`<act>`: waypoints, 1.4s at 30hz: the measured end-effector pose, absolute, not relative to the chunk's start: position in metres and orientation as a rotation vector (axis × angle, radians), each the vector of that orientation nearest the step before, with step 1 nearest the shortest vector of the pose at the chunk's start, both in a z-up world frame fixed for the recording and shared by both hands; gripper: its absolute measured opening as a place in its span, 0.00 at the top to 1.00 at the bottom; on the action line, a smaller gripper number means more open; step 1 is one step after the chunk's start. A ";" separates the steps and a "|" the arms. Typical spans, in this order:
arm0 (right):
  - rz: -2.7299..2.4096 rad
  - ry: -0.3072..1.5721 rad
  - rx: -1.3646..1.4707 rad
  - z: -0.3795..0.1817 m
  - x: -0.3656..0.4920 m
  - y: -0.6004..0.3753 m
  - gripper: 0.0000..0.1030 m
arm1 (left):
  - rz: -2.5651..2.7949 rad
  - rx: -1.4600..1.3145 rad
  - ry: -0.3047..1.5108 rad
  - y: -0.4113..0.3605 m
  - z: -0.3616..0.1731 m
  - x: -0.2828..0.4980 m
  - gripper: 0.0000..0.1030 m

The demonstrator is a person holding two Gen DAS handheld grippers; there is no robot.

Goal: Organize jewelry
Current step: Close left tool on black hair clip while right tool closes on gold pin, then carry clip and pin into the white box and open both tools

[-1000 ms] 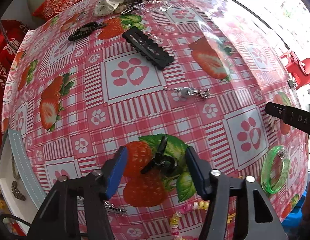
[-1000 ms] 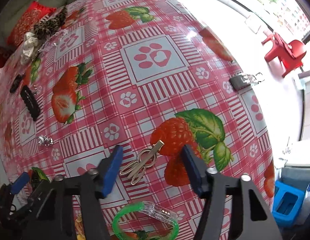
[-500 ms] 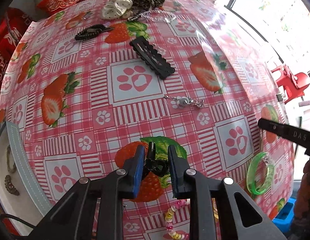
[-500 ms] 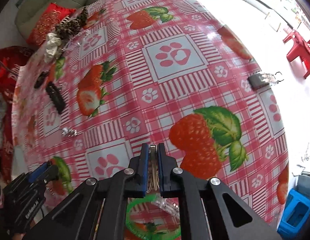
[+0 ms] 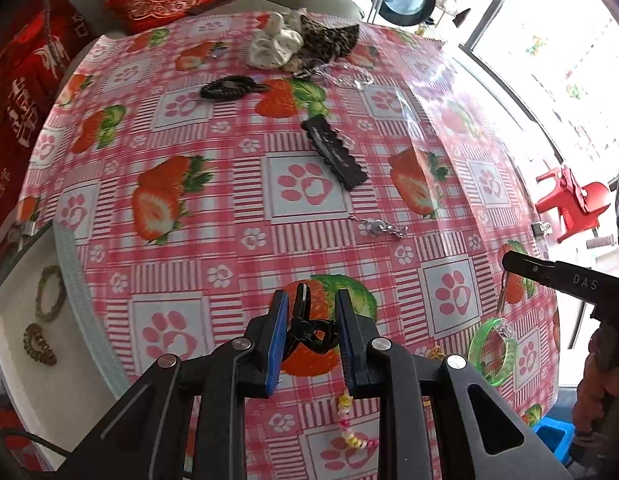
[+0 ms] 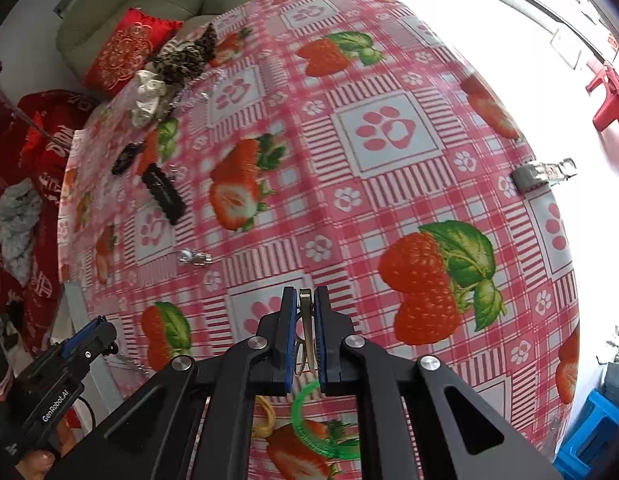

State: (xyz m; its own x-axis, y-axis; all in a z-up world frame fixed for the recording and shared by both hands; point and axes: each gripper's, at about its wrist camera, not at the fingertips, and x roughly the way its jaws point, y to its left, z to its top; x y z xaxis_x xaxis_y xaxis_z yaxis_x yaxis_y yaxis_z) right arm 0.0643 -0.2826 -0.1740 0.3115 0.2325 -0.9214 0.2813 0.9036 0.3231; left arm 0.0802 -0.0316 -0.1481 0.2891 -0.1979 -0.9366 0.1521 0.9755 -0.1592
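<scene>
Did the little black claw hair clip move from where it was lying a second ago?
Yes. The little black claw hair clip lay flat on the printed strawberry; now the left gripper pinches it, tipped upright above that strawberry.

We can read "GenRobot.AI" in white letters on the side of the left gripper (image 6: 89, 336), down in the corner near the table (image 6: 389, 200). On the black arm of the right gripper (image 5: 513, 260), past the table edge, we read "DAS". The red cloth (image 5: 21, 92) beside the table has big white signs we cannot read.
</scene>
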 end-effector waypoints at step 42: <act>0.662 1.343 0.141 -0.145 0.097 0.075 0.91 | 0.333 -0.289 1.201 0.237 -0.162 -0.008 0.70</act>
